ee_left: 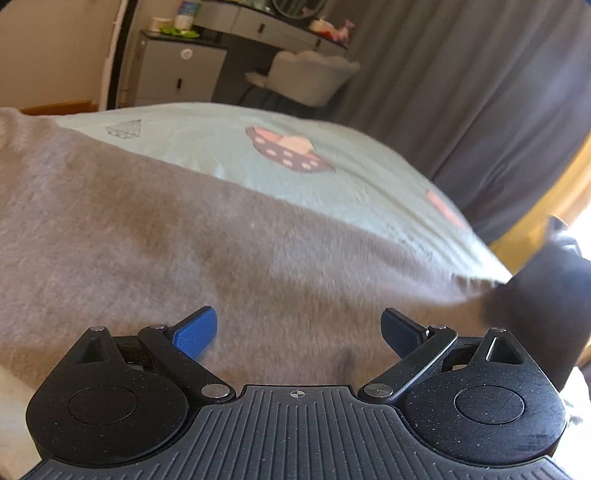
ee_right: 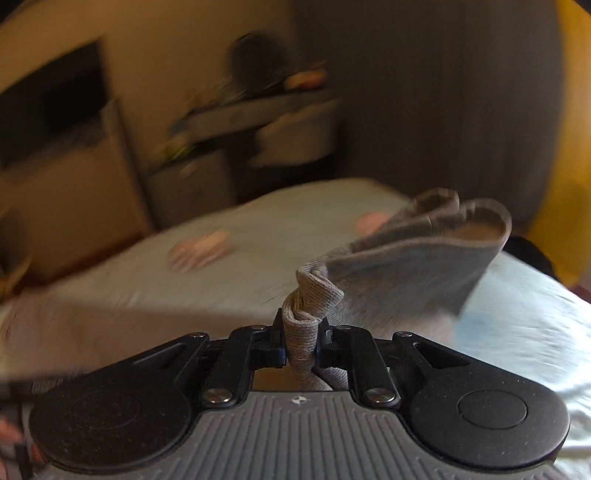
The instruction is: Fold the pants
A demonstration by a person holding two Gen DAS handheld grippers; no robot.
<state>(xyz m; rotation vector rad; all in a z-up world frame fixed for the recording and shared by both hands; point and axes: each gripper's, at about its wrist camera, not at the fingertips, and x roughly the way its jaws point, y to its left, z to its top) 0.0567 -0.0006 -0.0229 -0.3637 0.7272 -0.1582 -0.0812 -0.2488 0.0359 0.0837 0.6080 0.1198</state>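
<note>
Grey fleecy pants [ee_left: 184,236] lie spread on a bed with a pale green printed sheet [ee_left: 229,147]. My left gripper [ee_left: 299,332] is open just above the grey cloth, blue pads [ee_left: 195,332] wide apart, holding nothing. My right gripper [ee_right: 301,345] is shut on a bunched ribbed edge of the pants [ee_right: 308,306]. The held cloth fans out to the upper right [ee_right: 424,251], lifted above the sheet [ee_right: 517,332]. The right wrist view is motion-blurred.
A grey vanity desk [ee_left: 258,26] and a white chair [ee_left: 310,77] stand beyond the bed. Grey curtains [ee_left: 480,92] hang at the right. A dark object [ee_left: 546,295] sits at the bed's right edge. A white cabinet [ee_left: 177,70] stands at the back left.
</note>
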